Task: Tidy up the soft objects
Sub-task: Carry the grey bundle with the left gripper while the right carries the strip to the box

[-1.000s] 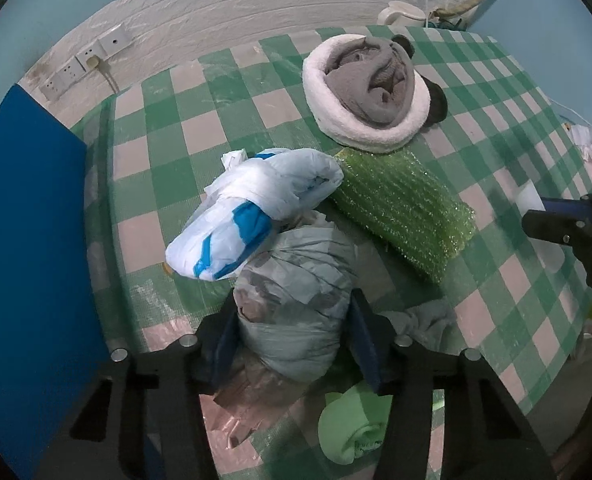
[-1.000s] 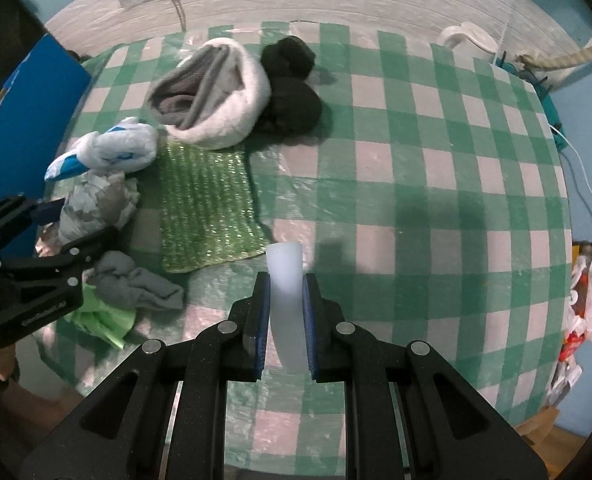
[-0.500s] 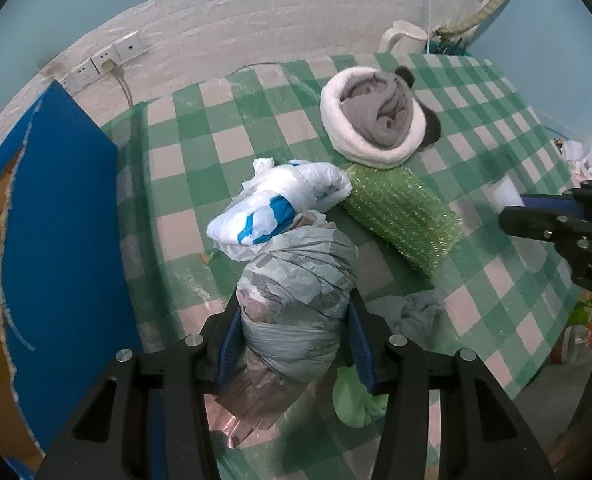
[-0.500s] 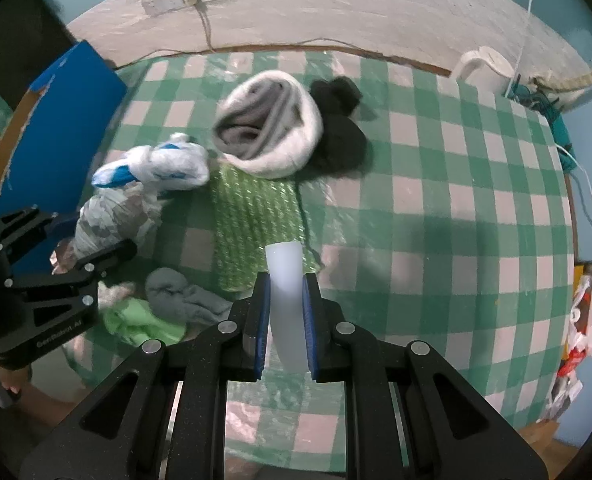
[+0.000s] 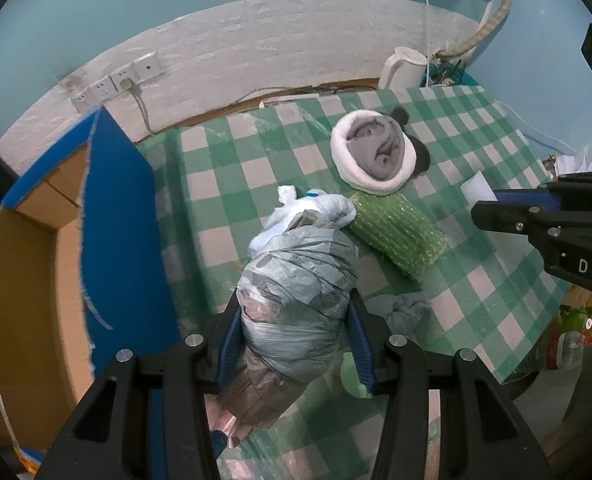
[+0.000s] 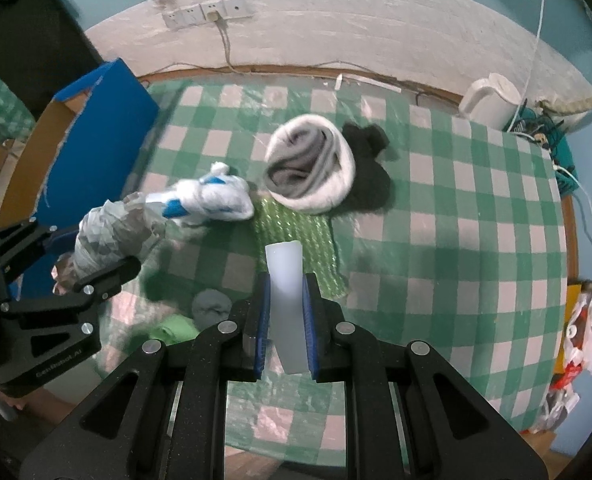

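Left gripper jaws clamp grey bag bundle, hiding green cloth | right gripper jaws pinch foam strip

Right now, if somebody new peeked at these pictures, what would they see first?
Probably the big crinkly grey plastic bundle squeezed in the left gripper, lifted above the green checked tablecloth. Next, the white foam block pinched upright in the right gripper. Behind them on the cloth sits a fluffy white and grey hat, and a blue cardboard box stands at the table's left edge.
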Motion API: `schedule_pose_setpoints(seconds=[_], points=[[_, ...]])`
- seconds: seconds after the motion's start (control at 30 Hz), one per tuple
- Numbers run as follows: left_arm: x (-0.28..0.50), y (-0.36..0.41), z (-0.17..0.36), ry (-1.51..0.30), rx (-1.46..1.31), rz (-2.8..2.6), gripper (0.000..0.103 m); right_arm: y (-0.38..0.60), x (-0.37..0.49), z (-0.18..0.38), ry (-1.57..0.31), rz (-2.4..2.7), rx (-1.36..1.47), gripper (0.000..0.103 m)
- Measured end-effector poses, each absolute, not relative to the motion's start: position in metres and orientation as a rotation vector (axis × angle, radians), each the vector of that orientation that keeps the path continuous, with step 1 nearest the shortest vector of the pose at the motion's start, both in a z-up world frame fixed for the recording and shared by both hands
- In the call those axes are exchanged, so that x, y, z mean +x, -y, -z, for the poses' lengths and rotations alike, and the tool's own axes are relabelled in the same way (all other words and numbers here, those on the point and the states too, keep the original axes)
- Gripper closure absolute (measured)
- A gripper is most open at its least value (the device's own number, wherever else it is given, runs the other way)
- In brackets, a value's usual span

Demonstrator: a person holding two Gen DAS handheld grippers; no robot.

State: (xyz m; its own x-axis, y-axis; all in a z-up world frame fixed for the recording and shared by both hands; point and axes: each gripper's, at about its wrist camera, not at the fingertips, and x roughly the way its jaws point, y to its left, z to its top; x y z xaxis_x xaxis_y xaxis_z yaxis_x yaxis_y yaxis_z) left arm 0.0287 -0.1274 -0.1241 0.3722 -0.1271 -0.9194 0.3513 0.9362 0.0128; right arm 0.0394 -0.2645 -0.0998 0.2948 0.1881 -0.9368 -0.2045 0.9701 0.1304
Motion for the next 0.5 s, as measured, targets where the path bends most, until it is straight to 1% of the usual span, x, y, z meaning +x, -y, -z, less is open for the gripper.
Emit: schedule_pose_setpoints(seconds=[0.5], points=[[0.023,0.100,0.092,-1.092,0.219,0.247,0.055,0.226,0.038,0.062,-1.171,-0.332,-0.043,0.089]])
